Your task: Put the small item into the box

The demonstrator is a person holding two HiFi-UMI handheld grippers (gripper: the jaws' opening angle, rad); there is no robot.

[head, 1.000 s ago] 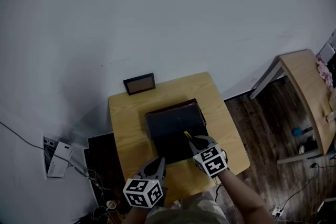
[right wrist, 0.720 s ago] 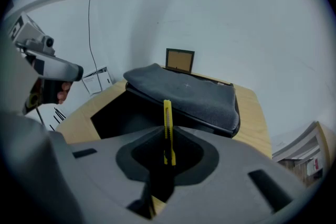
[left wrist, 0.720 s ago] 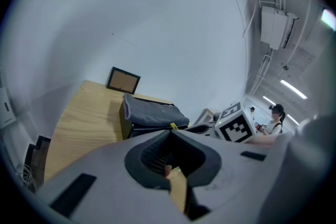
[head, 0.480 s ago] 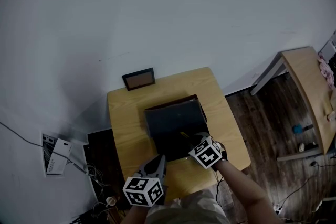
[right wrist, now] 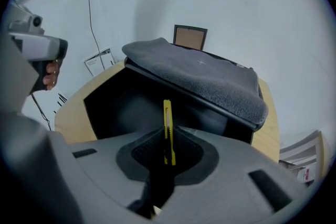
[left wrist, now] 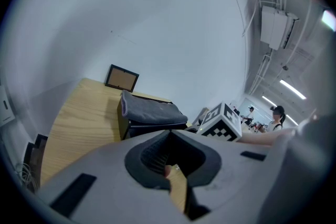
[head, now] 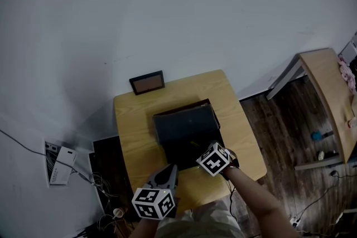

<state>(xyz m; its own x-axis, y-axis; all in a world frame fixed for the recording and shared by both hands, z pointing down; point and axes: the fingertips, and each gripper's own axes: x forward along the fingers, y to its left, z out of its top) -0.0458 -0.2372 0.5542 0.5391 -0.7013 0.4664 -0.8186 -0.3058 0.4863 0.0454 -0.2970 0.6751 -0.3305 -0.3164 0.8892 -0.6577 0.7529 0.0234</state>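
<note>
We found the right gripper (right wrist: 167, 139) with its fingers clamped on a thin yellow item (right wrist: 167, 118), held upright at the mouth of the open black box (right wrist: 118, 105) on the table (head: 131, 120). We judged the item light, stiff and slim, best pinched by its flat sides. The left gripper (left wrist: 170, 160) hung beside, fingers together; the tan sliver between them was probably the table.
</note>
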